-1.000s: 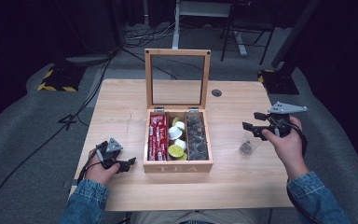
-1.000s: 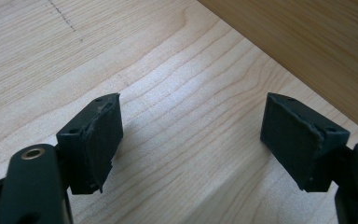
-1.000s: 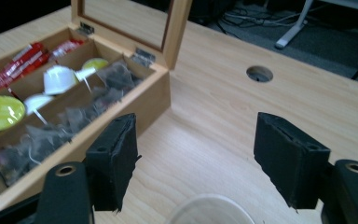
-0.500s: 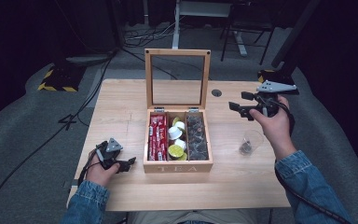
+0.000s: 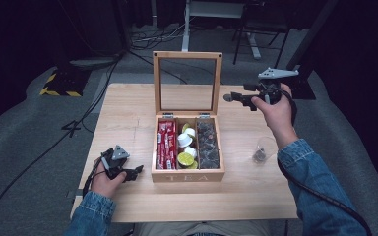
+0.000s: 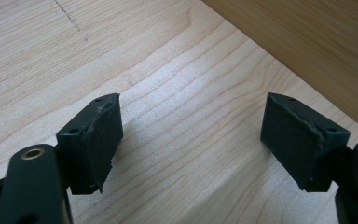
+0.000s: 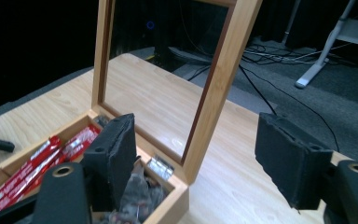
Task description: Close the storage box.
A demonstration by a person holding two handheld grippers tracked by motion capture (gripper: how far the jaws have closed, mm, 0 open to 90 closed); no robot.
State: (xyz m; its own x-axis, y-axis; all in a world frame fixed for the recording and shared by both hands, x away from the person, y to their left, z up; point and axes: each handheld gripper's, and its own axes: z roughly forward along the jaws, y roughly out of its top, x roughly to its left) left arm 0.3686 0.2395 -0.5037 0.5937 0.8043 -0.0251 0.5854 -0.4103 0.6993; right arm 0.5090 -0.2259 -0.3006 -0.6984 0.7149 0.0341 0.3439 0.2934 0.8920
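Note:
A wooden tea box [image 5: 188, 175] stands mid-table with its glass-paned lid [image 5: 187, 56] raised upright. Inside lie red packets [image 5: 166, 143], white and yellow-green capsules [image 5: 186, 147] and dark packets [image 5: 207, 145]. My right gripper [image 5: 234, 96] is held in the air just right of the lid's edge, pointing left, open and empty. In the right gripper view the lid frame [image 7: 219, 88] rises between the open jaws of the right gripper [image 7: 193, 149], with the red packets [image 7: 42, 158] below. My left gripper [image 5: 136, 171] rests on the table by the box's front left corner. The left gripper [image 6: 191, 135] is open over bare wood.
A small clear cup [image 5: 262, 150] with something dark in it stands on the table [image 5: 128, 113] right of the box, under my right forearm. The box's side wall [image 6: 307, 46] is close ahead of the left gripper. Cables and stand legs lie on the floor beyond the table.
My right hand has risen and moved away from the cup toward the far side, ending beside the lid's right edge. The left hand has stayed put.

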